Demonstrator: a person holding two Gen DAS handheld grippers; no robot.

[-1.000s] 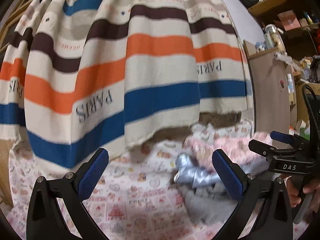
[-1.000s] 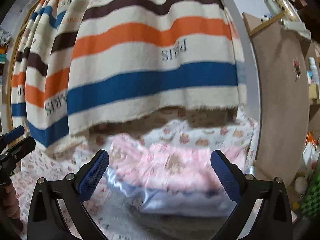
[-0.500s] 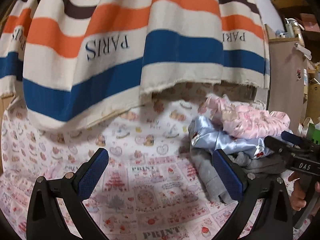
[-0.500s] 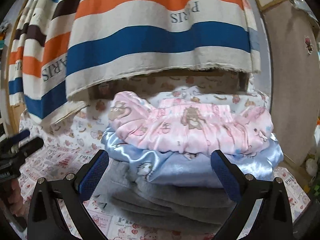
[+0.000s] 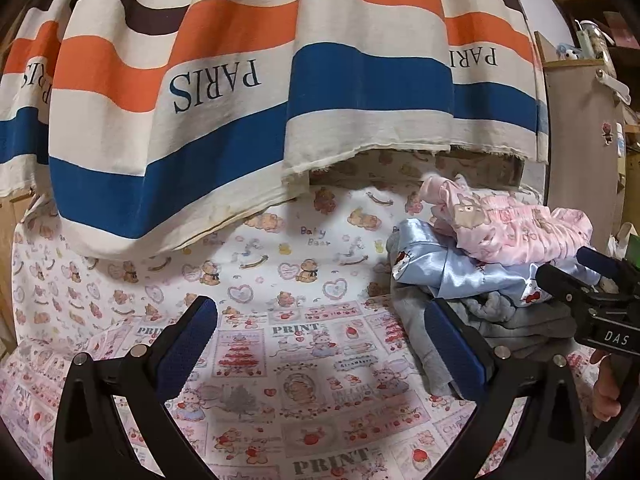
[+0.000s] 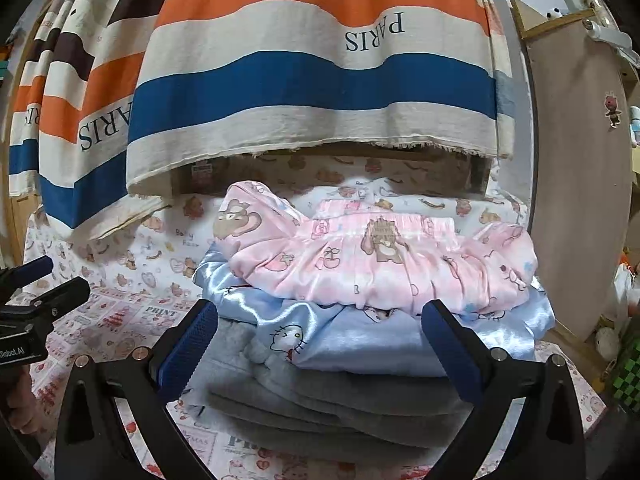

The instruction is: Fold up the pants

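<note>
Left gripper [image 5: 320, 344], jaws spread and empty, above the printed sheet [image 5: 280, 360]; the garment stack lies to its right. Right gripper [image 6: 318, 344], jaws likewise spread and empty, directly before that stack: pink pants [image 6: 384, 264] on top, a blue satin garment [image 6: 360, 332] beneath, a grey garment [image 6: 320, 404] lowest. A striped curtain [image 6: 312, 80] hangs beyond.

You face 3 garments stacked in a pile: pink pants [image 6: 384, 264] with bear and cherry prints lie crumpled on top, waistband up; a shiny blue satin piece [image 6: 360, 336] with cat faces sits beneath; thick grey pants [image 6: 320, 404] lie folded underneath.
</note>
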